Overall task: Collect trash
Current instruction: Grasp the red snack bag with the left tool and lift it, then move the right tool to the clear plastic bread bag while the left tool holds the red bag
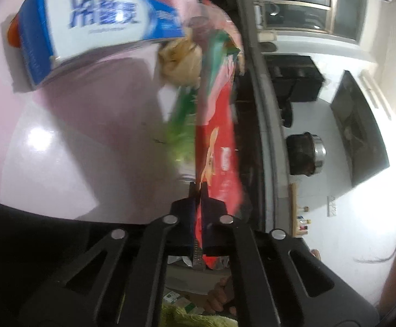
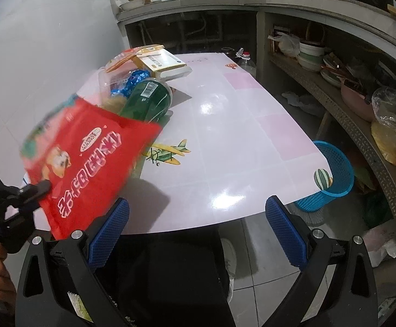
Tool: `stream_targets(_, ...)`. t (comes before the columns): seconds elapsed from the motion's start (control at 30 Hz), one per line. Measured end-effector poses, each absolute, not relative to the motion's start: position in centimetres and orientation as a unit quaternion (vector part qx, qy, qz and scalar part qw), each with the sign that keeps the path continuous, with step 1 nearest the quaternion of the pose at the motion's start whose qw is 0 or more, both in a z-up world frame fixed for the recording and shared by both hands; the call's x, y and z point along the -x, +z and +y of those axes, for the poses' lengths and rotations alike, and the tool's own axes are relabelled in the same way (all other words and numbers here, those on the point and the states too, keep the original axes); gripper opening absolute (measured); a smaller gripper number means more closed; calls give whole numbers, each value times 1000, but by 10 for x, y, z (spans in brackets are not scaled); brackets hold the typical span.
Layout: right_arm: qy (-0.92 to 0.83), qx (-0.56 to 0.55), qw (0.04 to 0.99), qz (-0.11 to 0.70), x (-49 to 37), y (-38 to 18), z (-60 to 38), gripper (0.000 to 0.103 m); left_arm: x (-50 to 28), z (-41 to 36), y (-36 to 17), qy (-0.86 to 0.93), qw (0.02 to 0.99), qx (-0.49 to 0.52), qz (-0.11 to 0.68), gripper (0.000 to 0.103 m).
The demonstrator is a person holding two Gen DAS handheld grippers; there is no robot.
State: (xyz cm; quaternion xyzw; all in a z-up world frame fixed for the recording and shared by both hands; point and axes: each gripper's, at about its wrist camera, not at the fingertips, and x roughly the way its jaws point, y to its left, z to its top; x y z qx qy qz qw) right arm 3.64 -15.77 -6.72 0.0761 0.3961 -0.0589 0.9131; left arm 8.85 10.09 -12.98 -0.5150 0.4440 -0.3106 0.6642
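A red snack bag (image 2: 88,163) hangs over the near left corner of the pink-white table (image 2: 238,136). My left gripper (image 2: 41,186) is shut on the bag's lower edge. In the left wrist view the red snack bag (image 1: 217,147) runs up from between the closed pads of the left gripper (image 1: 199,188). Behind the bag lie a green bottle (image 2: 148,100), a blue foil wrapper (image 2: 133,81), a clear plastic tub (image 2: 110,79) and a flat box (image 2: 165,62). My right gripper (image 2: 198,218) stands open over the table's front edge, with nothing between its fingers.
A blue mesh basket (image 2: 331,177) stands on the floor at the table's right front corner. A shelf (image 2: 347,100) with bowls and bags runs along the right. A blue-white box (image 1: 88,27) and a crumpled brown wrapper (image 1: 181,60) lie on the table.
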Motion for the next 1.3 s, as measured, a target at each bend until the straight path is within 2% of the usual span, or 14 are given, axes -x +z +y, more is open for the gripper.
stream_targets(0.23, -84, -84, 916, 382, -31, -63, -171, 97, -75, 92, -86, -362, 694, 478, 398, 0)
stream_targets(0.47, -104, -111, 921, 360, -35, -54, -203, 97, -58, 95, -29, -402, 755, 395, 335, 0)
stream_targets(0.7, -24, -232, 904, 358, -64, -49, -238, 97, -54, 124, 15, -367, 824, 312, 299, 0)
stream_targets(0.87, 75, -292, 869, 392, -102, -59, -227, 97, -52, 134, 43, -322, 875, 219, 289, 0)
stream_targets(1.07, 172, -337, 809, 449, -152, -81, -191, 97, -55, 141, 51, -294, 896, 192, 271, 0)
stream_targets(1.3, 176, -347, 785, 483, -181, -99, -168, 97, -63, 144, 45, -282, 896, 200, 277, 0)
